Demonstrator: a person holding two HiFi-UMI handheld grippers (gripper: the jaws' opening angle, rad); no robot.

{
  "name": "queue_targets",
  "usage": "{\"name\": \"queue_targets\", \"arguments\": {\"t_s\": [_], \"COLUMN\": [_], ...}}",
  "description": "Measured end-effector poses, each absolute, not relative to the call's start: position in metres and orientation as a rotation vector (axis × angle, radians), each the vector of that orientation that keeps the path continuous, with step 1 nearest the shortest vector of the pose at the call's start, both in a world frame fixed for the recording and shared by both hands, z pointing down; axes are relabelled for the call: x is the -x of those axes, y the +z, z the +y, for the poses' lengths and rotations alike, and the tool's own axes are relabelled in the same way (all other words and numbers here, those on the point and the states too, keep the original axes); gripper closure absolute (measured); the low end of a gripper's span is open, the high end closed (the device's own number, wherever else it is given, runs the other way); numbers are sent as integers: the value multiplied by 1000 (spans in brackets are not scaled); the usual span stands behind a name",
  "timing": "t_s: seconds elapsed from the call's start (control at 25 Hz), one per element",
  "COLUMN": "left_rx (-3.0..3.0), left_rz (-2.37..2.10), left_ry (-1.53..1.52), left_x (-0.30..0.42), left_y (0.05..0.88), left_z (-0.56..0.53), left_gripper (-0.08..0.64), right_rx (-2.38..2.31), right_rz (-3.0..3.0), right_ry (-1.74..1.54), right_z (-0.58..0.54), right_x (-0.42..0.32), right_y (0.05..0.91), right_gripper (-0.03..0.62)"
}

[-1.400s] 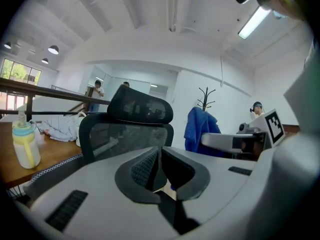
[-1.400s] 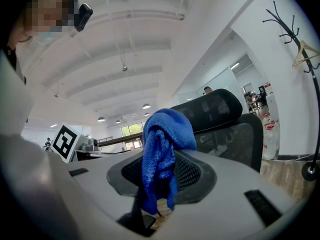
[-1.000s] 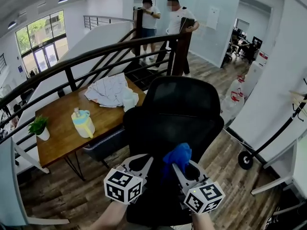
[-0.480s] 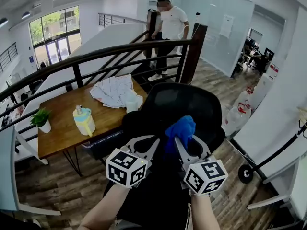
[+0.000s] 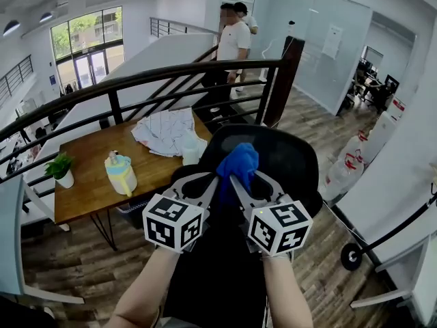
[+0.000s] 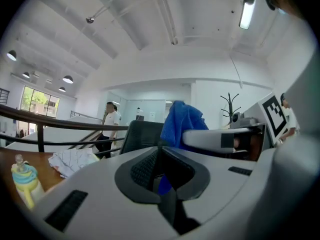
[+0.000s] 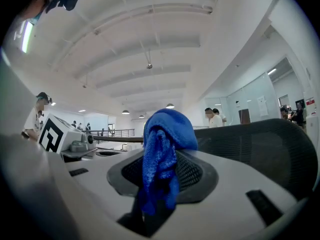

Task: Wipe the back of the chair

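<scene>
Both forearms reach forward side by side. The left gripper (image 5: 201, 182) has its jaws together with nothing between them. Just beside it, the right gripper (image 5: 240, 178) clamps a bunched blue cloth (image 5: 237, 164). The cloth's long axis runs along the jaws and its rounded end points away, over the top of the black mesh chair back (image 5: 290, 157). Beyond are a wooden table (image 5: 89, 183), a dark railing (image 5: 136, 80) and a plank floor (image 5: 68, 272).
</scene>
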State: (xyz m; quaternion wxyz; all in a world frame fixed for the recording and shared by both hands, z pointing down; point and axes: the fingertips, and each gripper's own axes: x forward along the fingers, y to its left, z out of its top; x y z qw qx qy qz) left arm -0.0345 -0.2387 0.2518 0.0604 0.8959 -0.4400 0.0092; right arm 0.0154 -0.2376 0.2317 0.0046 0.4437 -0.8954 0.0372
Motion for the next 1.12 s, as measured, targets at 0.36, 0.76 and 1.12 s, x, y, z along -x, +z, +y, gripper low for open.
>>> {"name": "queue_targets", "arguments": {"t_s": [0.36, 0.76, 1.12], "left_rx": [-2651, -2577, -2584], "left_rz": [-1400, -1392, -1343], "left_ry": [54, 28, 19], "left_x": [57, 58, 37], "left_y": [264, 277, 279], "left_z": [-253, -261, -266], "left_gripper": [528, 528, 528], "right_rx": [-1297, -1266, -1353], "right_rz": [-2715, -2664, -2592], "right_ry": [120, 90, 81], "right_z": [-277, -295, -303], "right_x": [14, 17, -25], "right_y": [257, 263, 267], "right_gripper": [459, 459, 453]}}
